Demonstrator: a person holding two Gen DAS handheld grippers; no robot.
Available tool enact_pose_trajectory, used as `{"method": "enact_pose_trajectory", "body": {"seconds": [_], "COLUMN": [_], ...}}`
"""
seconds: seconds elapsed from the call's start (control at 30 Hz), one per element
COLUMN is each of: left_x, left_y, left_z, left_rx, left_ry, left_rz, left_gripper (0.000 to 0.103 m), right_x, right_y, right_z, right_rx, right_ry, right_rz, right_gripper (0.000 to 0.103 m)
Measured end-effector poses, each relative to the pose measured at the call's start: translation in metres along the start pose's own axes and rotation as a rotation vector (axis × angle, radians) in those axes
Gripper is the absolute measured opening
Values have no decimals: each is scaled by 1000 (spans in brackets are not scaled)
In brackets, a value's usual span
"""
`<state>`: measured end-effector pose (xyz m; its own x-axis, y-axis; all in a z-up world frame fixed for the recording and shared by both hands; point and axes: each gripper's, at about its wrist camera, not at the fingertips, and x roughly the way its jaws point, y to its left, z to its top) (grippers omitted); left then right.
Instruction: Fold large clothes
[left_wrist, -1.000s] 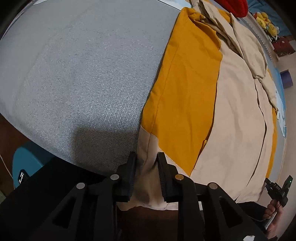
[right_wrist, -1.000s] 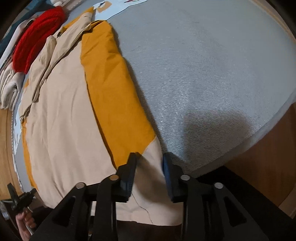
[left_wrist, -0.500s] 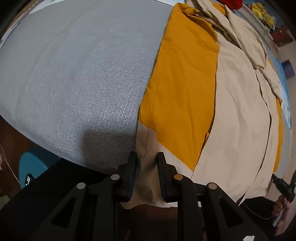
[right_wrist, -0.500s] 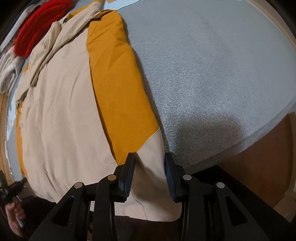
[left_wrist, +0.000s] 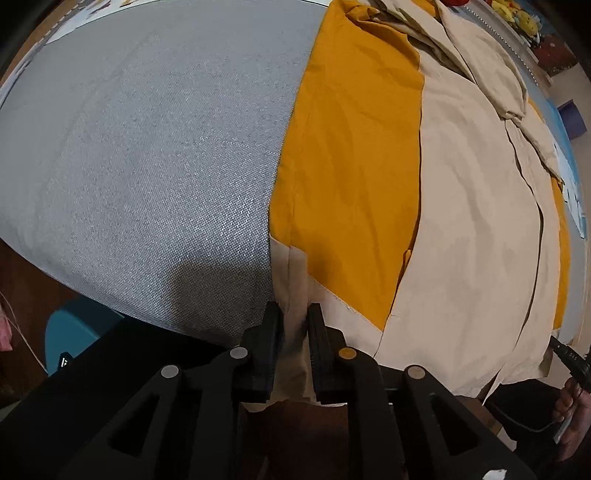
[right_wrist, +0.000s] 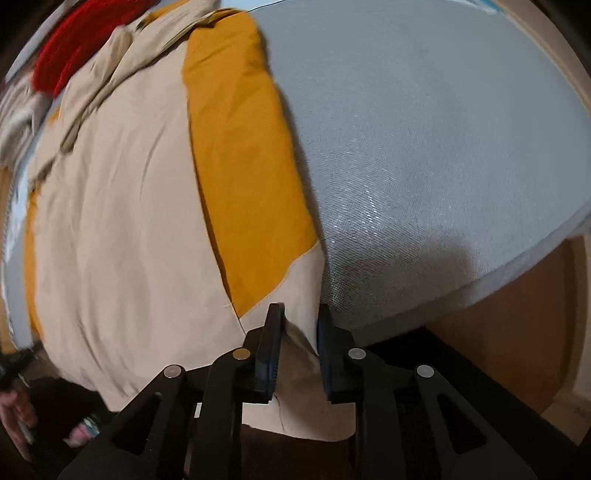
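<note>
Both sets of jaws have just been closing; left gripper (left_wrist: 294, 323) and right gripper (right_wrist: 300, 325) are now pinching the hem corners of the beige-and-mustard garment (left_wrist: 461, 206). It is lying spread on the grey bed (left_wrist: 147, 147), side panels already turned in; the lengthwise fold is still pending.

I count one beige-and-mustard garment (left_wrist: 461, 206), one red knit (right_wrist: 70, 48), two tongs (left_wrist: 294, 314) (right_wrist: 300, 314), one grey worktop (left_wrist: 147, 147).

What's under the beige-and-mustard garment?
The garment lies spread on a grey woven cover, which shows bare beside it. Its near hem hangs over the edge, pinched by the left gripper and right gripper. Anything beneath the cloth itself is covered.
</note>
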<state>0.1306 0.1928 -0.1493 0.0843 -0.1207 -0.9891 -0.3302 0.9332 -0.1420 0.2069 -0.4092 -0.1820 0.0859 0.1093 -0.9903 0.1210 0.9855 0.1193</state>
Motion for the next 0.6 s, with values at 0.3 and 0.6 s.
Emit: {"method": "enact_pose_trajectory", "body": {"seconds": [0.3, 0.6], "left_x": [-27, -74], "left_y": [-18, -43], "left_z": [-9, -21], "left_rx": [103, 213], "left_ry": [-85, -206], "left_rz": [5, 13], "left_gripper": [4, 4], "right_x": [-36, -91], "right_y": [12, 18], "right_z": [-4, -14], "right_rx": [-34, -76], "right_ry": [-111, -243], "right_rz": [52, 95], "right_gripper": [5, 4]}}
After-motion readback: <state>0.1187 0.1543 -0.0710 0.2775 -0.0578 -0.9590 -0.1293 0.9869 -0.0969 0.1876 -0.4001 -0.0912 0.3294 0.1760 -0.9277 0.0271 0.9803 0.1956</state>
